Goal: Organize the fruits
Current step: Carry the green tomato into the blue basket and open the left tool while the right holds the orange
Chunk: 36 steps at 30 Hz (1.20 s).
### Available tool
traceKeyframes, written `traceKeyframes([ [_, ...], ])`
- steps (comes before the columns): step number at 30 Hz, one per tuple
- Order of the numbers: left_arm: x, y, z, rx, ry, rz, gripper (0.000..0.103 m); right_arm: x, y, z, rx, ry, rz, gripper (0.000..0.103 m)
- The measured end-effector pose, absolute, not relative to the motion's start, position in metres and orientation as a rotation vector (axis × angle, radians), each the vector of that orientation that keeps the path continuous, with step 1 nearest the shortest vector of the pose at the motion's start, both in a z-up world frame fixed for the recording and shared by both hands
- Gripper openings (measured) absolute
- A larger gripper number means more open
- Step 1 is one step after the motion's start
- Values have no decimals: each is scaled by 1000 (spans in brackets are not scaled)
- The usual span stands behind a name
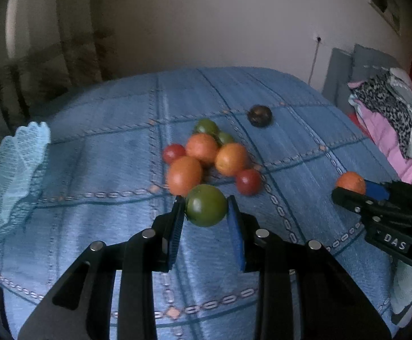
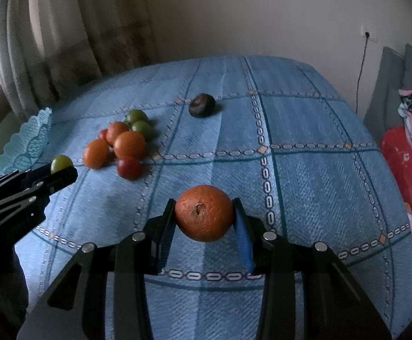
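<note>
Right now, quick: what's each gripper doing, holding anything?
Left gripper: shut on the green fruit.
Right gripper: shut on the orange.

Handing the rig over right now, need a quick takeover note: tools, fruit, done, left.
Left tool: shut on a green fruit, held above the tablecloth.
Right tool: shut on an orange, also lifted.
Pile mid-table: three oranges, two red fruits, two green ones, bunched together. A dark fruit sits apart behind it.
Blue dish at the left edge; its inside isn't visible.
Done: two fruits picked up.
Left: place both, then sort the rest.
</note>
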State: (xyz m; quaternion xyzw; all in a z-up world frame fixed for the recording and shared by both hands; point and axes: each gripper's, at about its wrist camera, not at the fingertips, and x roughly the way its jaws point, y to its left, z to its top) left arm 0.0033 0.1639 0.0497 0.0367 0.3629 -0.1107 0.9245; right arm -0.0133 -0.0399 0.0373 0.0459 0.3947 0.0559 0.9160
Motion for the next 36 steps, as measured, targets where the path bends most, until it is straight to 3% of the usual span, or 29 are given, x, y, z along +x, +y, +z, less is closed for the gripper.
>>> traceKeyframes([
  [25,-1,344,96,-18,618,137,31,-16,29,77,102,728,233,40],
  [32,-16,358,92,-64,640,120,31,-12,62,75,91,742,281,40],
  [35,-22,352,88,-72,656,88,37,-9,70,67,95,765,293,40],
  [36,-24,349,86,-74,661,74,47,-8,71,64,97,771,295,40],
])
